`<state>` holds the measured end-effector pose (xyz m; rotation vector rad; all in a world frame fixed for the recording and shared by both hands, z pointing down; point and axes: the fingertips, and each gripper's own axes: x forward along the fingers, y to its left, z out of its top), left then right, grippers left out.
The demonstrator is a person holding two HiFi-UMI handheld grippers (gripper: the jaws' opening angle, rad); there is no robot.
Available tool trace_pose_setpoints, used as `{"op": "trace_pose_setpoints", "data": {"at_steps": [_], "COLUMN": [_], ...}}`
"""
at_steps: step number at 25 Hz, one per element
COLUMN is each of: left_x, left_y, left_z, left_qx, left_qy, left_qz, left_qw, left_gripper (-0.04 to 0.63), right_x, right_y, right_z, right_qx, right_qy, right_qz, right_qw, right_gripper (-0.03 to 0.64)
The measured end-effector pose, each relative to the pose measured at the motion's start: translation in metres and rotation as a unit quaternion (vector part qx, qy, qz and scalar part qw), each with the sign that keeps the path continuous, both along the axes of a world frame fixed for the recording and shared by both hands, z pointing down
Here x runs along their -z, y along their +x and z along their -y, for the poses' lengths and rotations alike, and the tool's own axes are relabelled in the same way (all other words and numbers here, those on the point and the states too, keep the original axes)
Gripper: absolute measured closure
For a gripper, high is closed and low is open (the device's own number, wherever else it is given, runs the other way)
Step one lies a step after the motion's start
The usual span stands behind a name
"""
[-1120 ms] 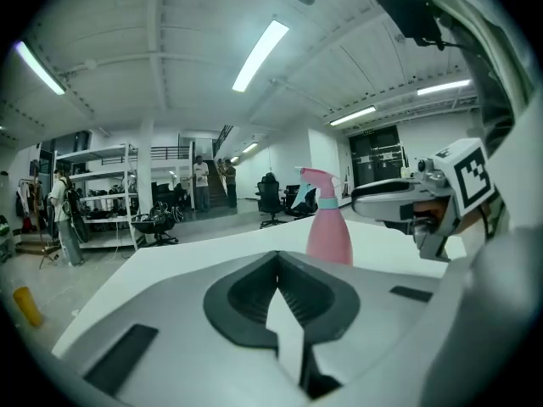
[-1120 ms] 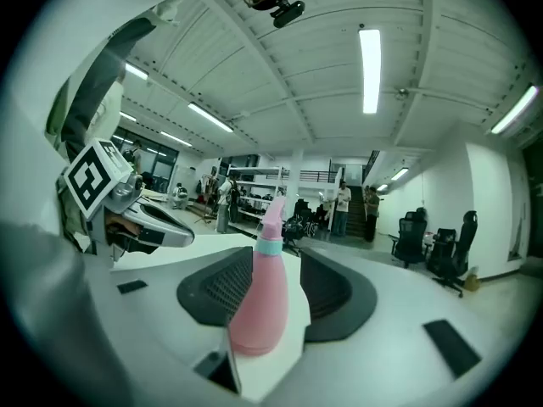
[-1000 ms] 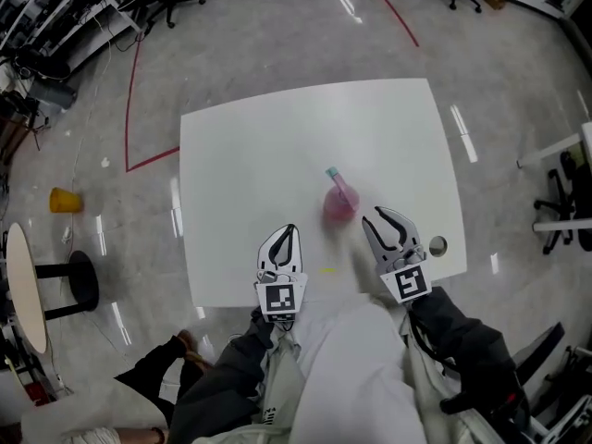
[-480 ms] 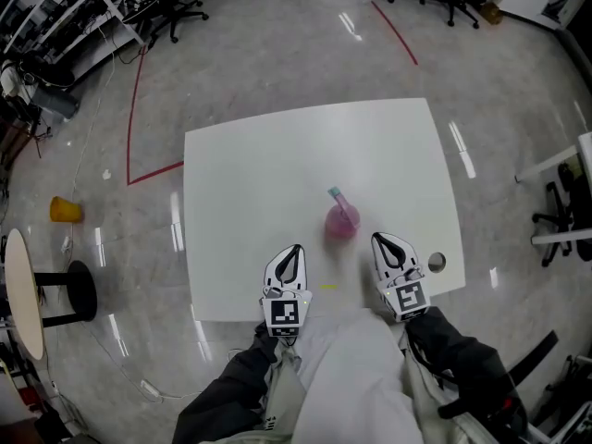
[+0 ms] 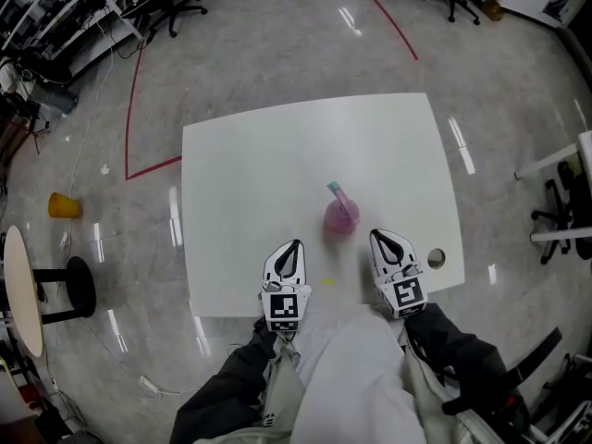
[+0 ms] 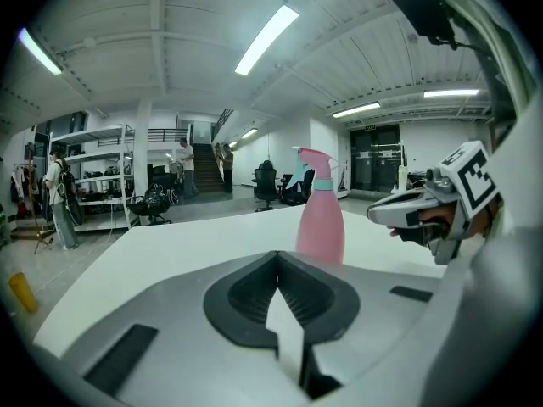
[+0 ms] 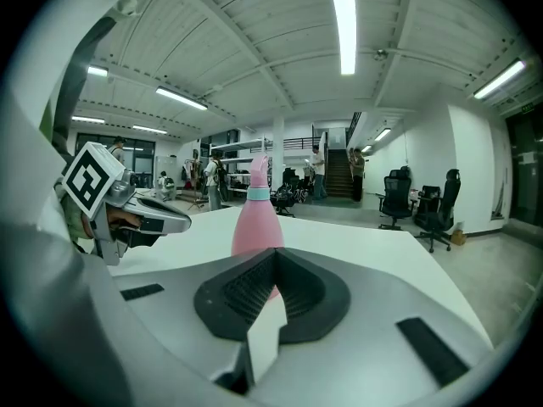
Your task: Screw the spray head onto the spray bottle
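Holding anything, either pair of tongs?

No. Both the left tongs [image 5: 291, 248] and the right tongs [image 5: 379, 239] are closed on nothing. They're parked at the desk's [image 5: 240, 165] near edge, low in the frame, probably so either can reach in.

And the spray bottle [image 5: 340, 215]?

Upright just beyond them, centre frame, touched by neither. The spray head [image 6: 312, 161] already sits on its neck. Whether it's threaded tight I can't tell. In the right gripper view the tongs cover its base.
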<state>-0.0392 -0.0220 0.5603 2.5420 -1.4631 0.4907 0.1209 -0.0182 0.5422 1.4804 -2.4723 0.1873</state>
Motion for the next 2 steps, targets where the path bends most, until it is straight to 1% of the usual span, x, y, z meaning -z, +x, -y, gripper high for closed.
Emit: {"op": "trace_pose_setpoints", "data": {"at_steps": [2], "left_x": [-0.0019], "left_y": [-0.0003], "left_z": [0.0015], "left_qx": [0.0], "left_qy": [-0.003], "left_qz": [0.0], "left_qw": [1.0], "left_gripper": [0.589], "right_x": [-0.0021], "right_y": [-0.0007], "right_z": [0.0015], "right_qx": [-0.001], "right_qy": [-0.003], "right_qz": [0.003], "right_qw": [1.0], "right_gripper": [0.621]}}
